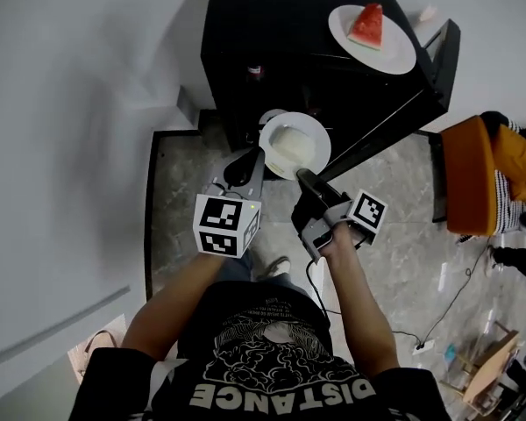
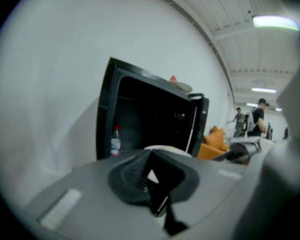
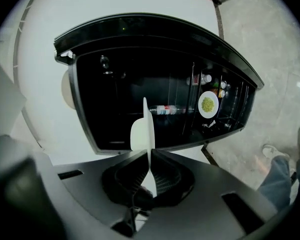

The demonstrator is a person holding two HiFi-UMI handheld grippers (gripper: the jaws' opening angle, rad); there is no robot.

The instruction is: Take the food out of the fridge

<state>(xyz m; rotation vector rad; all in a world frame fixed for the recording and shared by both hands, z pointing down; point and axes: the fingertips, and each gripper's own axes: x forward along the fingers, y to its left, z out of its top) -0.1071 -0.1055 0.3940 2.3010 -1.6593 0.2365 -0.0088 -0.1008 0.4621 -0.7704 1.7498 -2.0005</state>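
Boxy black fridge [image 1: 272, 51]; right gripper [image 1: 300, 175] pinches round plate [image 1: 272, 130].

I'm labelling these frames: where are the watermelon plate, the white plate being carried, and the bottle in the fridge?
watermelon plate [image 1: 394, 55]: head view, bare rim at its lower right.
white plate [image 1: 268, 139]: head view, bare left rim.
bottle [image 2: 115, 145]: left gripper view, its labelled body.

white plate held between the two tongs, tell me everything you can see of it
Round white plate, smooth, ceramic by its look, with a pale whitish slab of food on it. It is held roughly level in the air before the open black fridge, off any shelf. The left tongs and right tongs each pinch its near rim.
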